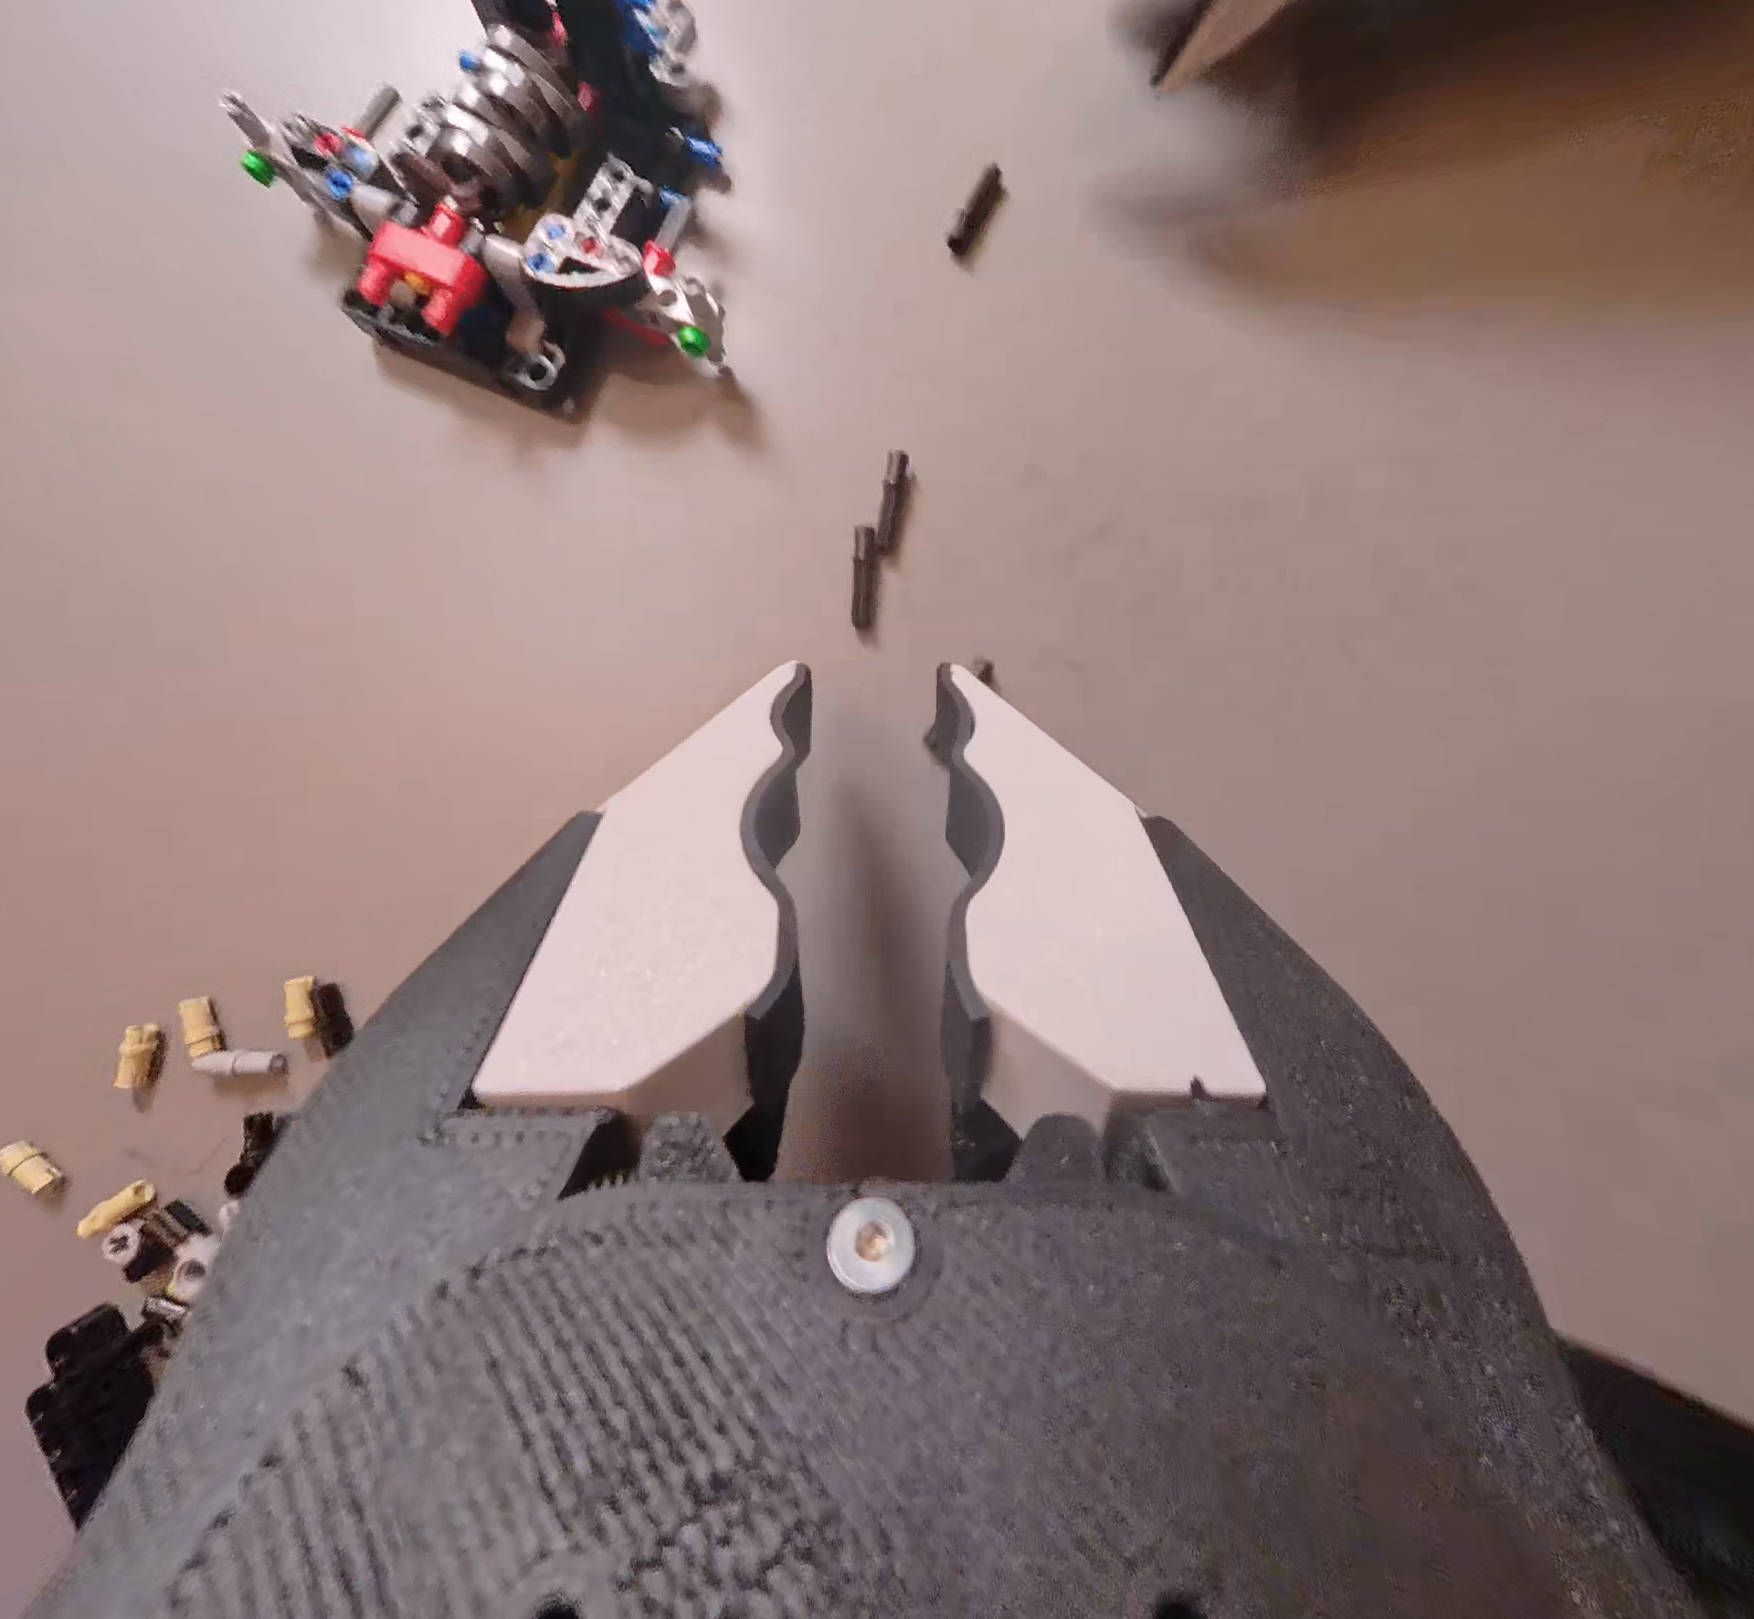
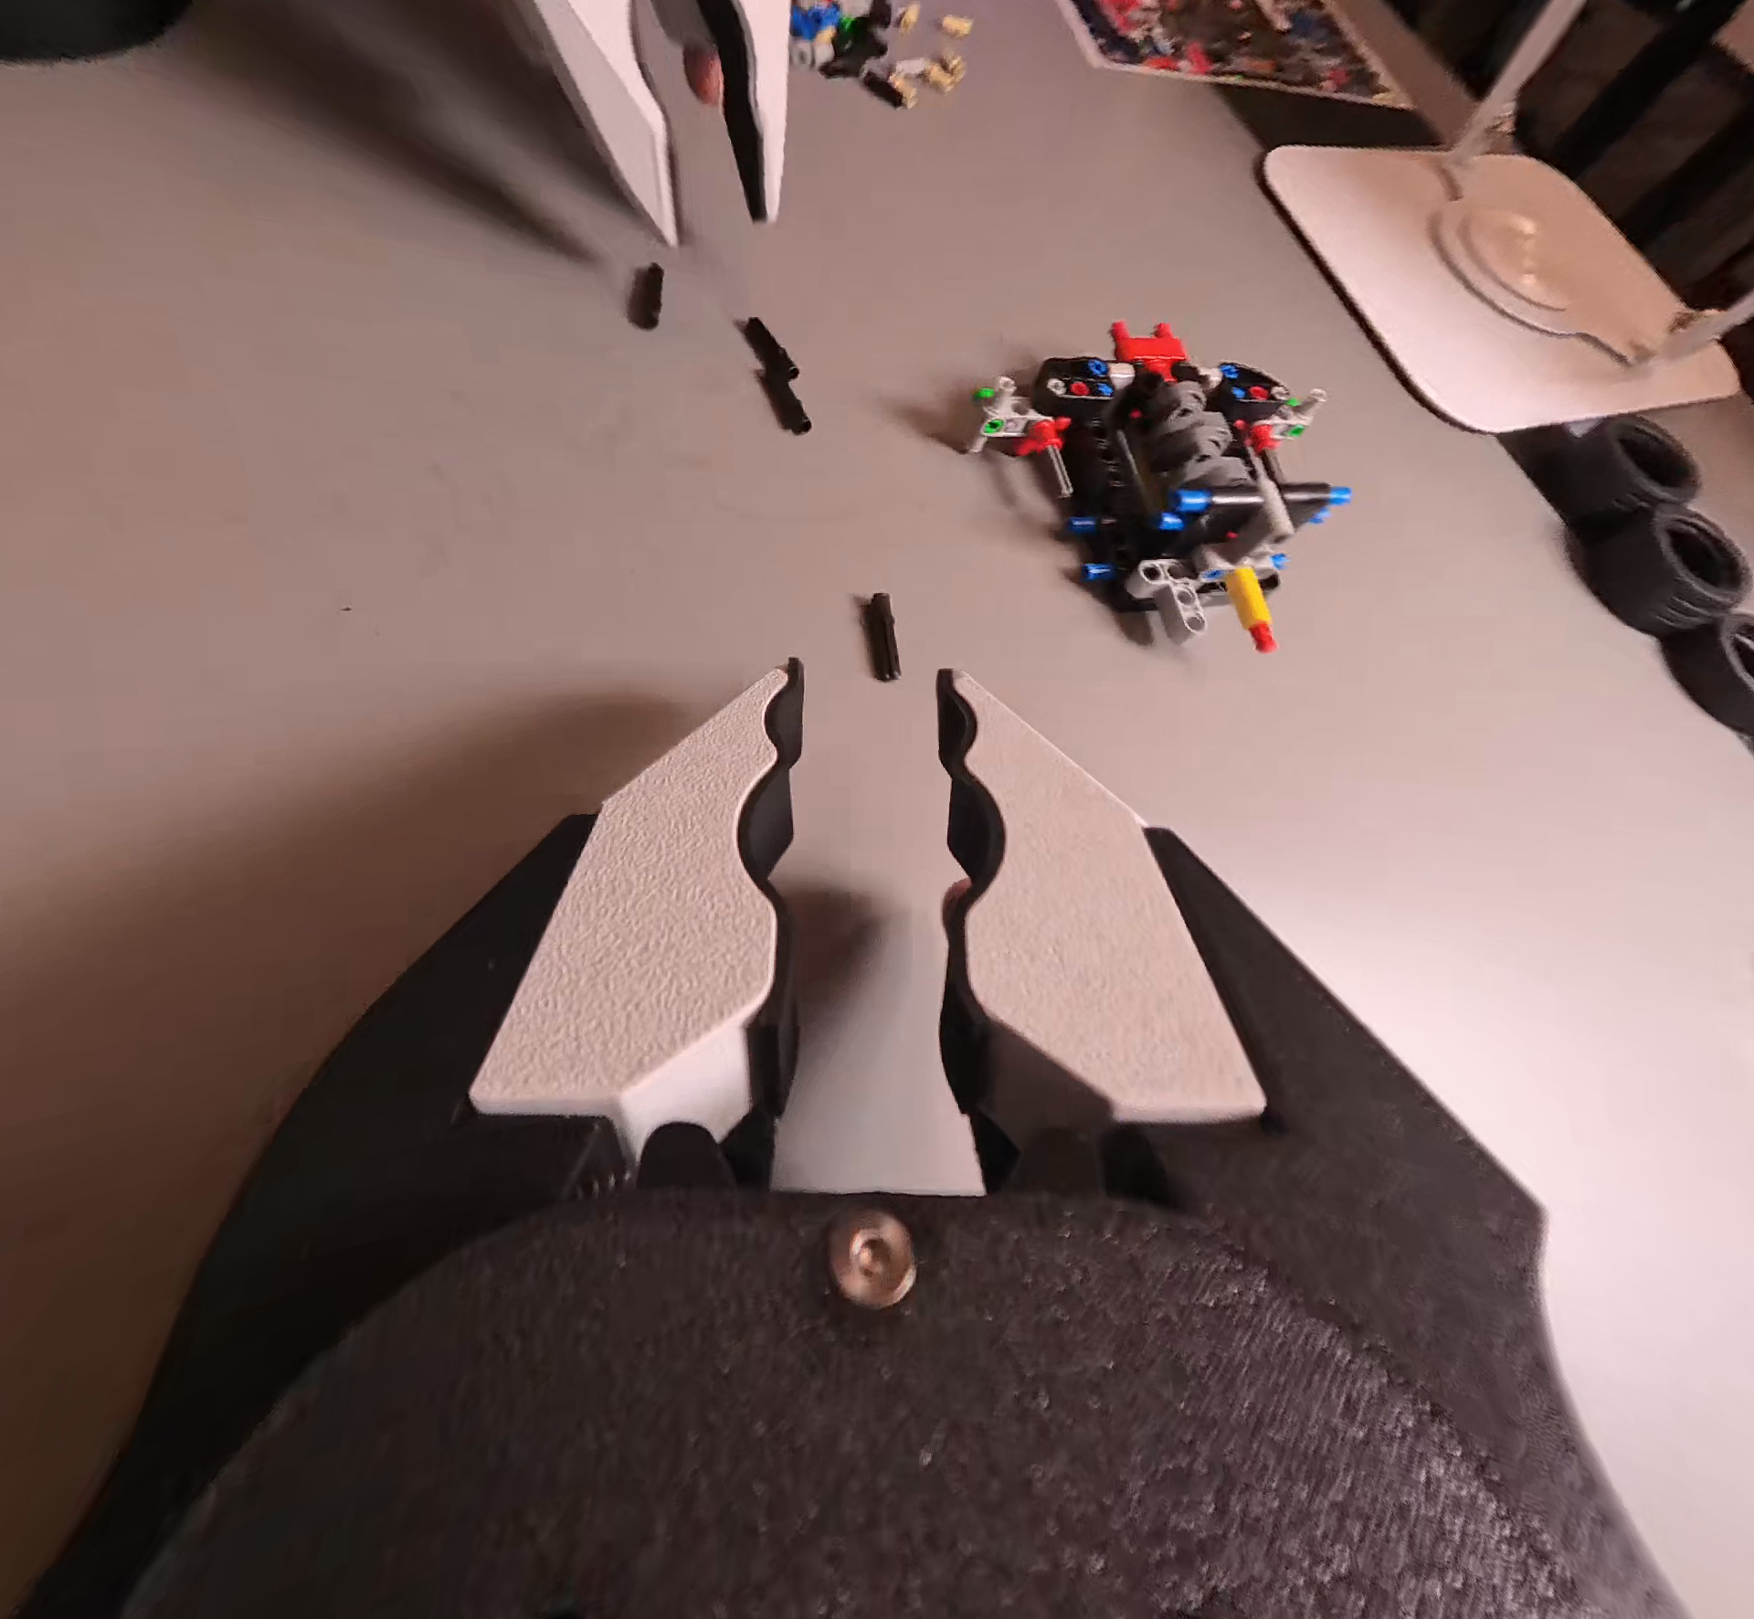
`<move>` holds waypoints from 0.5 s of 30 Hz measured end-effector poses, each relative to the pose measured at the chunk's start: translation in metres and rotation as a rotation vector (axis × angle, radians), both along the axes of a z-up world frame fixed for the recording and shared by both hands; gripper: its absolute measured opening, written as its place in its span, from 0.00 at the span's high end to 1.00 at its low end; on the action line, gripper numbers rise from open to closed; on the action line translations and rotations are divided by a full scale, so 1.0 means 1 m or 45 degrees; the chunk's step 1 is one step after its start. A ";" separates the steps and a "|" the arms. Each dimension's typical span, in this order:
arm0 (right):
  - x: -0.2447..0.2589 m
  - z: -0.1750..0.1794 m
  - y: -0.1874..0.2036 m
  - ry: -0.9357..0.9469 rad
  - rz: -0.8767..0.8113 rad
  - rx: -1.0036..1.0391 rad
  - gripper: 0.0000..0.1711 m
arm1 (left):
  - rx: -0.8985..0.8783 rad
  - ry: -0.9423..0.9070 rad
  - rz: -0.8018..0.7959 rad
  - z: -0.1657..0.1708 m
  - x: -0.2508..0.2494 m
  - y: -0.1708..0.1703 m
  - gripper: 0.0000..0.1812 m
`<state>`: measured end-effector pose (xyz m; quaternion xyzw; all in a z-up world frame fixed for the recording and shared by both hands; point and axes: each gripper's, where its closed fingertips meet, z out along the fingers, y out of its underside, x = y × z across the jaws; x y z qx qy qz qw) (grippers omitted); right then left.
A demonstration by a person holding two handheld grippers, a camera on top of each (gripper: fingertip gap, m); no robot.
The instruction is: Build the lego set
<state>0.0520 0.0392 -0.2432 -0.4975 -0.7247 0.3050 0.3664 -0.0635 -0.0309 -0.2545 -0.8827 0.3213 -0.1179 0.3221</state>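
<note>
Both the left gripper [image 1: 873,672] and right gripper [image 2: 868,672] are spread and empty, the right seemingly lined up to grab the black pin [image 2: 883,636] at twelve o'clock, with the half-built model [image 2: 1163,482] waiting at two o'clock.

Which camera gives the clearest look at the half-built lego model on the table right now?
The right wrist view: the lego model sits sharp and whole there, right of the right gripper. The left wrist view shows the model too, upper left beyond the left gripper, but motion-blurred.
</note>
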 end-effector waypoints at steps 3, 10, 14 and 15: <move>-0.012 -0.010 0.002 -0.102 0.033 0.035 0.87 | -0.062 -0.006 -0.025 -0.008 -0.010 -0.014 0.84; -0.027 -0.027 0.005 -0.316 0.077 0.049 0.91 | -0.061 0.003 -0.104 -0.018 0.003 -0.018 0.88; -0.035 -0.028 0.002 -0.345 0.096 0.085 0.98 | 0.000 -0.007 -0.087 -0.018 0.010 -0.005 0.95; -0.037 -0.028 -0.001 -0.346 0.110 0.086 0.99 | 0.022 0.005 -0.091 -0.018 0.012 -0.001 0.97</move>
